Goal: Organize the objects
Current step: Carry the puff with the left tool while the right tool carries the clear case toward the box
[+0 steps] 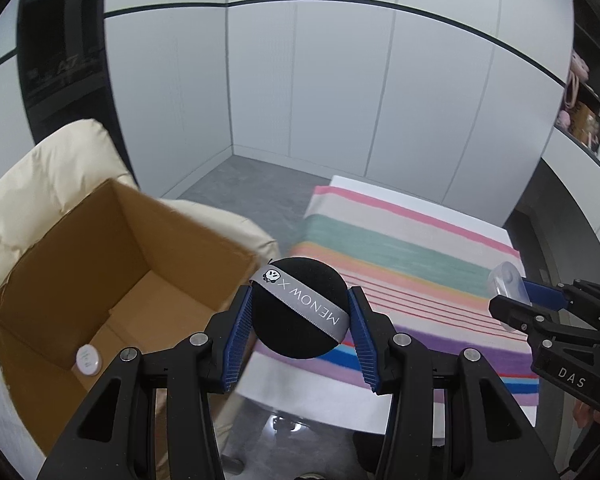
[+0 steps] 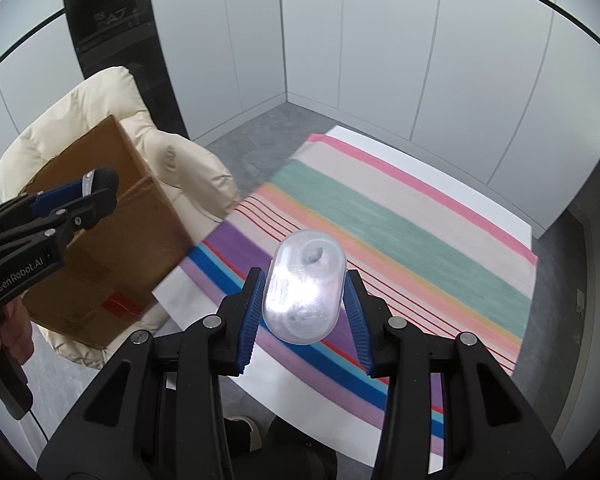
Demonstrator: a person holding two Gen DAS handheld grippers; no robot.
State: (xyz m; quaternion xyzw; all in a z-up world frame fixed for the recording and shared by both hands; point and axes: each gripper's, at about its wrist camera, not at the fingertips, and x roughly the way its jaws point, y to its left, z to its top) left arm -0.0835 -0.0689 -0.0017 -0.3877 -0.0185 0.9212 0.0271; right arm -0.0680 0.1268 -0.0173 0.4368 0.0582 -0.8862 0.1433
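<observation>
Cardboard box (image 1: 100, 280) interior with white disc (image 1: 87, 359) shows only from left wrist.

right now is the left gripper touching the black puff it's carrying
Touching. The left wrist view shows the left gripper's blue pads pressed against both sides of the black puff, with no gap.

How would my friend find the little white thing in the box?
Look for the cream chair beside the striped table; an open cardboard box sits on it. On the box's floor, in the near corner, lies a small white oval disc. It is the only pale thing visible inside the brown box.
</observation>
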